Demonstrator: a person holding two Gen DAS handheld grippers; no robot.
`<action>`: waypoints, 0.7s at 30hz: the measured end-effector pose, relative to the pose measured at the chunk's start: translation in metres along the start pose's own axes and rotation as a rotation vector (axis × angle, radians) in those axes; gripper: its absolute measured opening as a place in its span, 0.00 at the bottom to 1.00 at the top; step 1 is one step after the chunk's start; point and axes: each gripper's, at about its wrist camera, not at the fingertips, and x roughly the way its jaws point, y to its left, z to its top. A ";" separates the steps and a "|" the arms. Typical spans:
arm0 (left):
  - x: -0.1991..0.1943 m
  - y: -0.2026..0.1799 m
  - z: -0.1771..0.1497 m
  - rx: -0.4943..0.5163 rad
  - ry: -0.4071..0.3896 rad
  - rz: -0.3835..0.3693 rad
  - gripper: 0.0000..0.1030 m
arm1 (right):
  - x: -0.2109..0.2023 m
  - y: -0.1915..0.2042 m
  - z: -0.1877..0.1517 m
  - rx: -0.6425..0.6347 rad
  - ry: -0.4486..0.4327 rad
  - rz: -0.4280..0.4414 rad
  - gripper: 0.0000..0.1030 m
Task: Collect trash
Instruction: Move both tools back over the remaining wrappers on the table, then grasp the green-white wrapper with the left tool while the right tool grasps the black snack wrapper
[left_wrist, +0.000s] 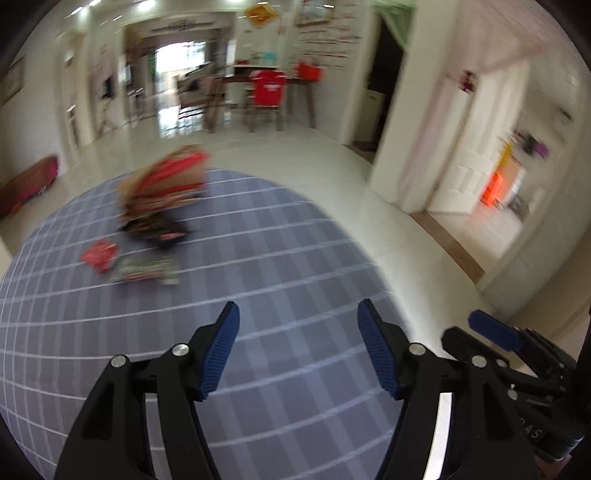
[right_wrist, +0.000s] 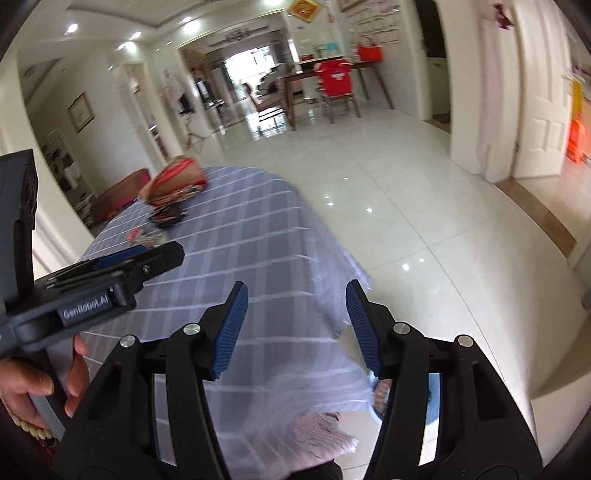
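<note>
A brown paper bag with red stripes (left_wrist: 166, 181) lies on its side at the far end of a table with a grey checked cloth (left_wrist: 258, 258). In front of it lie a dark wrapper (left_wrist: 155, 229), a red wrapper (left_wrist: 99, 254) and a green-and-white wrapper (left_wrist: 144, 267). My left gripper (left_wrist: 299, 325) is open and empty over the near part of the cloth. My right gripper (right_wrist: 295, 299) is open and empty at the table's right edge. The bag (right_wrist: 173, 182) and the dark wrapper (right_wrist: 168, 216) show far left in the right wrist view. The views are blurred.
Glossy white tiled floor (right_wrist: 406, 184) lies to the right of the table. A wooden table with a red-covered chair (left_wrist: 267, 88) stands at the back. A white door (left_wrist: 476, 147) is on the right. My left gripper's body (right_wrist: 96, 280) shows in the right wrist view.
</note>
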 end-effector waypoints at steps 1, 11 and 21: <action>0.000 0.013 0.002 -0.033 0.000 0.010 0.66 | 0.007 0.011 0.004 -0.016 0.006 0.012 0.53; 0.026 0.117 0.017 -0.306 0.052 0.023 0.66 | 0.072 0.081 0.034 -0.118 0.060 0.087 0.53; 0.063 0.130 0.032 -0.312 0.101 0.097 0.52 | 0.112 0.099 0.055 -0.144 0.094 0.111 0.53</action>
